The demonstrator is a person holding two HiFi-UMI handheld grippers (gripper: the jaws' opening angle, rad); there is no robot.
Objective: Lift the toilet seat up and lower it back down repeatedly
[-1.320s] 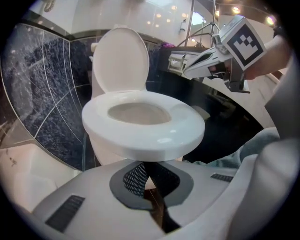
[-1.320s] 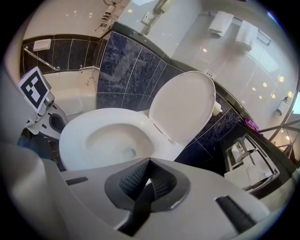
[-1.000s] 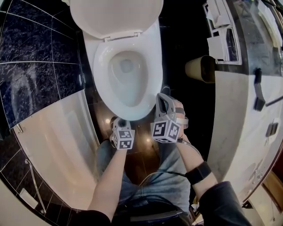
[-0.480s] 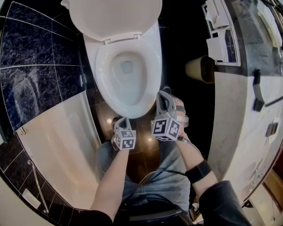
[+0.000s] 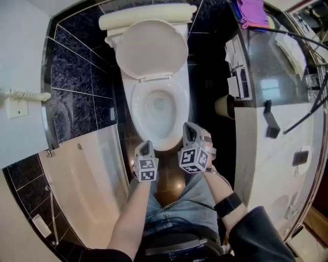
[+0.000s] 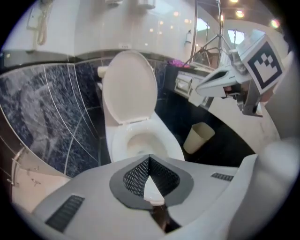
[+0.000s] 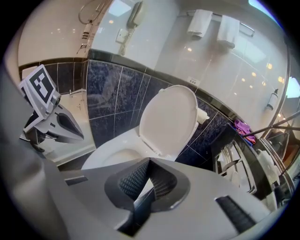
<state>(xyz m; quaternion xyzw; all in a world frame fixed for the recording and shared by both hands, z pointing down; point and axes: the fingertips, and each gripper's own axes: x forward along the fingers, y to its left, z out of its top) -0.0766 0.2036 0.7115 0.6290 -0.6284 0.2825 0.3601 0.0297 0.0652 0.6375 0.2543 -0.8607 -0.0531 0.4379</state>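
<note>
The white toilet (image 5: 160, 110) stands ahead of me, its cream lid (image 5: 151, 48) raised against the tank. The ring around the bowl (image 6: 140, 140) lies flat. Both grippers hover in the air short of the bowl's front rim, touching nothing. My left gripper (image 5: 145, 148) is shut and empty, its pads meeting at the tip (image 6: 149, 159). A little to its right and farther forward, my right gripper (image 5: 189, 130) is also shut with nothing in it (image 7: 150, 161). Each gripper shows at the edge of the other's view: the right gripper (image 6: 220, 82) and the left gripper (image 7: 70, 126).
A cream bathtub (image 5: 87, 179) runs along the left beside dark tiled wall. A beige waste bin (image 5: 224, 106) stands right of the toilet under a pale counter (image 5: 277, 153). A paper holder (image 5: 237, 71) and a purple cloth (image 5: 251, 13) sit farther back right.
Both grippers have risen away from the bowl's front rim. The head view has pulled back, so the toilet looks smaller and its tank shows. The lid stays raised.
</note>
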